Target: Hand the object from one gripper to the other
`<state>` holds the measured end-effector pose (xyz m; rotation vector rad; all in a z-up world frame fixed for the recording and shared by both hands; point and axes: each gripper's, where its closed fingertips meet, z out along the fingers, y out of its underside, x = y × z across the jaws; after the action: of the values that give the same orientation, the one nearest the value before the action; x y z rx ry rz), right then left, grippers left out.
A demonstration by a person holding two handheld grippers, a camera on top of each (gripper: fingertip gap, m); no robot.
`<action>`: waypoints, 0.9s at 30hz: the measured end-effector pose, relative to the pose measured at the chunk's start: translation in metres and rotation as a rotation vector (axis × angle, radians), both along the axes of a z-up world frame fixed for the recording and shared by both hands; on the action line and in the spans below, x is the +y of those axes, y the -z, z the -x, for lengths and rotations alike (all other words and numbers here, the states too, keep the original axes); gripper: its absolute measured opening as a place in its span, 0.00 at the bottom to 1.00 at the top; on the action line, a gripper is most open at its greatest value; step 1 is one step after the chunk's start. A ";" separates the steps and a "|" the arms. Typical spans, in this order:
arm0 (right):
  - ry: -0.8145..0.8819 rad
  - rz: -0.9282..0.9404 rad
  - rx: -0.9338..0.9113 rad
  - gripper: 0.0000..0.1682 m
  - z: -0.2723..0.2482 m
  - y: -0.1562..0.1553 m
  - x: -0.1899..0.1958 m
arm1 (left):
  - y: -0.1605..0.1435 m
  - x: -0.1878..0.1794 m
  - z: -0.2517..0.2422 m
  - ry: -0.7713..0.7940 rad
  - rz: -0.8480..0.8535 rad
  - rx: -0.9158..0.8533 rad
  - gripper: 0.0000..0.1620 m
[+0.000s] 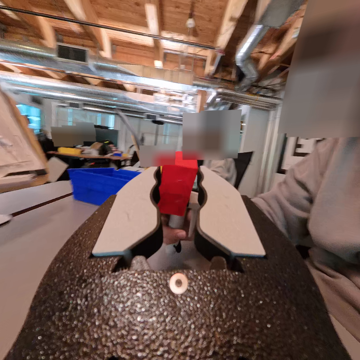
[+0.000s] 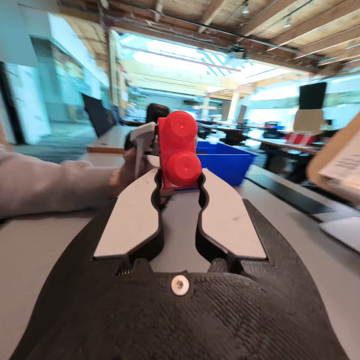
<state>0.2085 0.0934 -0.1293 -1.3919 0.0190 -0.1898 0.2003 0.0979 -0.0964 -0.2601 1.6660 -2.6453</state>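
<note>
A red toy brick (image 1: 175,191) sits between the fingers of my left gripper (image 1: 178,169), which is closed against its sides. In the right wrist view the same brick (image 2: 179,144) faces me with its two round studs. My right gripper (image 2: 180,171) is closed around its lower stud end. The left gripper (image 2: 144,134) shows there too, farther off at the brick's upper left, with a hand behind it. In the left wrist view a hand (image 1: 175,233) and a grey part show through the gap below the brick. The brick is held in the air above the table.
A blue plastic bin (image 1: 97,185) stands on the grey table (image 1: 39,224) just beyond the brick; it also shows in the right wrist view (image 2: 224,163). A person's grey sleeve (image 2: 48,185) crosses at the left. A tilted board (image 2: 335,155) and a flat grey device (image 2: 341,229) lie at the right.
</note>
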 end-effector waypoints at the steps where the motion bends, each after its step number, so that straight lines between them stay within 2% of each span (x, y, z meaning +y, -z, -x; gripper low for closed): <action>1: 0.105 0.041 -0.069 0.21 -0.012 0.002 -0.004 | 0.004 0.002 -0.010 -0.073 -0.019 0.023 0.21; 2: 0.235 0.110 -0.152 0.21 -0.026 0.007 -0.011 | 0.009 0.004 -0.021 -0.159 -0.048 0.043 0.22; 4: 0.472 0.265 -0.382 0.21 -0.050 0.013 -0.026 | 0.024 0.004 -0.037 -0.277 -0.136 0.104 0.31; 7: 0.634 0.459 -0.787 0.21 -0.057 0.017 -0.033 | 0.041 -0.007 -0.044 -0.273 -0.249 0.205 0.47; 8: 0.642 0.497 -0.879 0.21 -0.054 0.018 -0.030 | 0.044 -0.010 -0.043 -0.259 -0.263 0.221 0.48; 10: 0.634 0.533 -0.944 0.21 -0.049 0.022 -0.023 | 0.052 -0.016 -0.043 -0.246 -0.303 0.254 0.46; 14: 0.644 0.579 -1.015 0.21 -0.048 0.024 -0.021 | 0.060 -0.021 -0.037 -0.197 -0.363 0.256 0.28; 16: 0.637 0.585 -1.020 0.21 -0.049 0.025 -0.021 | 0.062 -0.022 -0.036 -0.189 -0.381 0.261 0.28; 19: 0.574 0.525 -0.913 0.21 -0.045 0.028 -0.020 | 0.065 -0.020 -0.038 -0.198 -0.402 0.249 0.27; 21: 0.430 0.355 -0.664 0.37 -0.034 0.024 -0.016 | 0.066 -0.016 -0.039 -0.219 -0.413 0.221 0.27; 23: 0.276 0.211 -0.322 0.46 -0.030 0.019 -0.015 | 0.062 -0.015 -0.035 -0.195 -0.391 0.168 0.27; 25: 0.112 0.100 -0.058 0.46 -0.026 0.013 -0.017 | 0.057 -0.015 -0.025 -0.148 -0.365 0.095 0.27; 27: -0.036 0.067 0.082 0.38 -0.016 0.015 -0.015 | 0.051 -0.016 -0.018 -0.123 -0.341 0.049 0.27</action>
<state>0.2244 0.0785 -0.1446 -1.4653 0.0562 -0.1044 0.2182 0.0815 -0.1474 -0.4073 2.0049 -2.2380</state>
